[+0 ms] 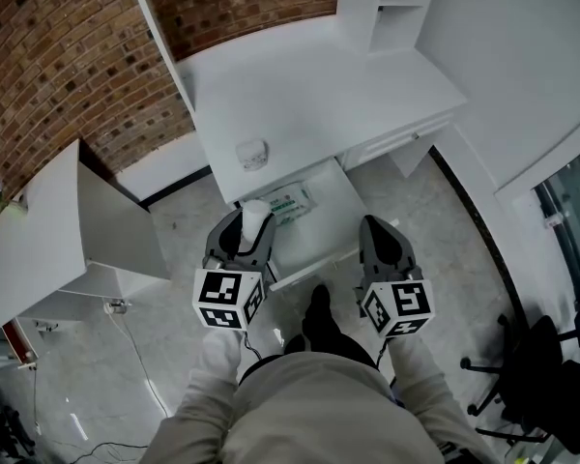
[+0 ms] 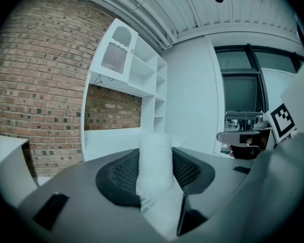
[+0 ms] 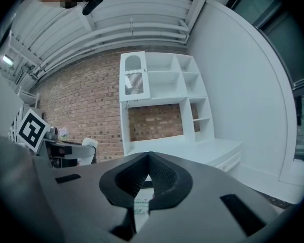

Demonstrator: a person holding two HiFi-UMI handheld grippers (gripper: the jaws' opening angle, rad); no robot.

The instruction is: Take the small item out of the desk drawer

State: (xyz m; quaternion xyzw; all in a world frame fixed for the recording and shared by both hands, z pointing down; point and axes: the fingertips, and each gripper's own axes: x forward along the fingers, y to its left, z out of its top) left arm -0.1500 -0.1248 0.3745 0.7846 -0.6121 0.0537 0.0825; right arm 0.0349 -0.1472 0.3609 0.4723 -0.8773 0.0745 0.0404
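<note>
- Left gripper (image 1: 250, 226) grips the small white wrapped cylinder (image 2: 155, 161), over the open white desk drawer (image 1: 340, 218).
- I hold pressure steady and lift straight clear.
- Right gripper (image 1: 380, 236), jaws together and empty, hangs aside.

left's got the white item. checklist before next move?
1. White item clamped in left gripper jaws: ok.
2. Item raised clear of drawer walls: cannot tell.
3. Right gripper jaws together, nothing between: ok.
4. Drawer shut: not ok, stands open, green-printed packet inside.
5. Bare space on desk top for a set-down: ok, only a small white object near the front edge.
</note>
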